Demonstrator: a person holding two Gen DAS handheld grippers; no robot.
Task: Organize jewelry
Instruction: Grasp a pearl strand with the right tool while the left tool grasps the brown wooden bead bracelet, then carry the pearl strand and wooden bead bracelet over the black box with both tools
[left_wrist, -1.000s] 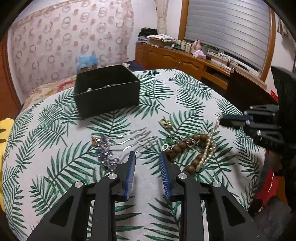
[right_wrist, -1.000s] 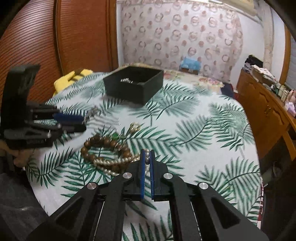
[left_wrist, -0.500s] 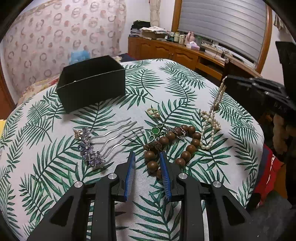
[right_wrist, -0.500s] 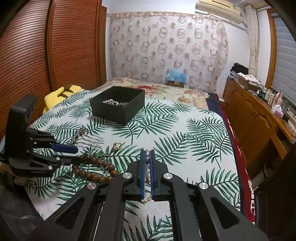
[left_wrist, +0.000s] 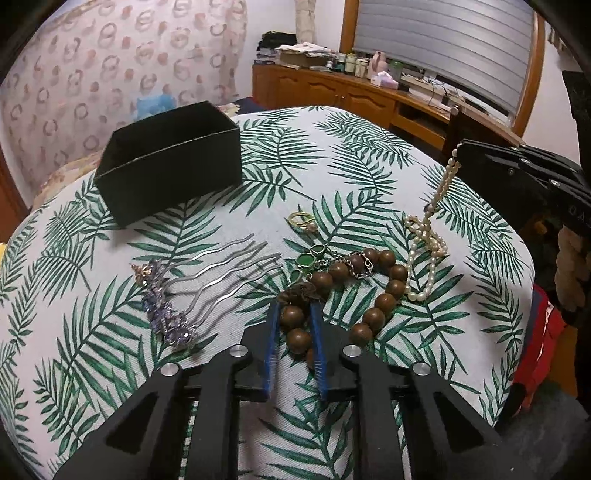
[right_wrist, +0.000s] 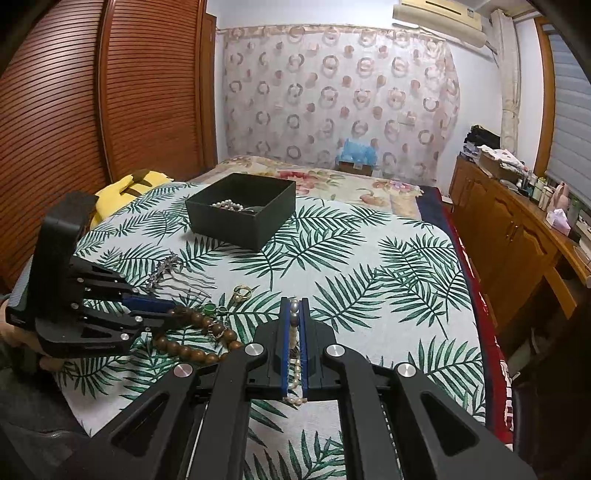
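Left wrist view: my left gripper fingers closing around wooden bead bracelet – right gripper clamped on pearl necklace, box-bound I judge.

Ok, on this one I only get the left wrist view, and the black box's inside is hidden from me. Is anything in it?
Observer: Yes. The right wrist view looks down into the black box, and a pearl strand lies inside.
Operator: Is the right claw really gripping the other pearls?
Observer: Yes. The right claw is shut on the pearl necklace, with beads pinched between the blue pads.
Operator: What lies past the box, on the side away from the cabinets?
Observer: A yellow cushion sits at the edge of the bed, against the slatted wooden doors.
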